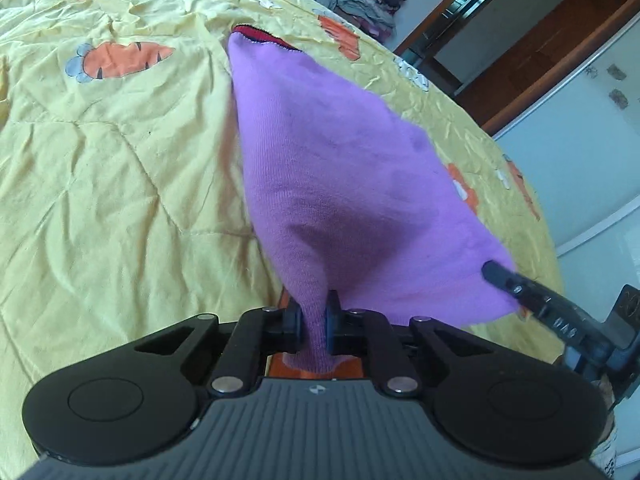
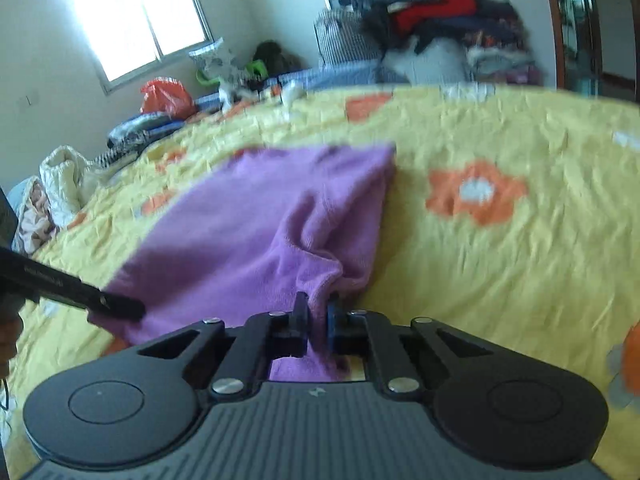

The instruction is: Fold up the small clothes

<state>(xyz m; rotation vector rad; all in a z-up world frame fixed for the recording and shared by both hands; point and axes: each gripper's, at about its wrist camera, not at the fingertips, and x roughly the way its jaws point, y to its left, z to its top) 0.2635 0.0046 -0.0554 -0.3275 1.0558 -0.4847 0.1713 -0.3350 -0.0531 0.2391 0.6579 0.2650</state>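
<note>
Both grippers pinching one purple garment over a yellow quilt.

Left gripper — fingers narrow, clamped on a bunched bit of the purple knit, which fans out away from the camera toward a red-and-black trimmed edge at the far end. Right gripper — fingers likewise closed tight on a gathered fold of the same garment. Each gripper's tip shows in the other's view: right one at the cloth's near right corner, left one at its near left corner. Cloth spread between the two; how much of it rests on the quilt can't be told. Quilt has orange carrot and flower prints. Clothes pile at the far side of the bed, bright window behind. Right view is motion-blurred.
</note>
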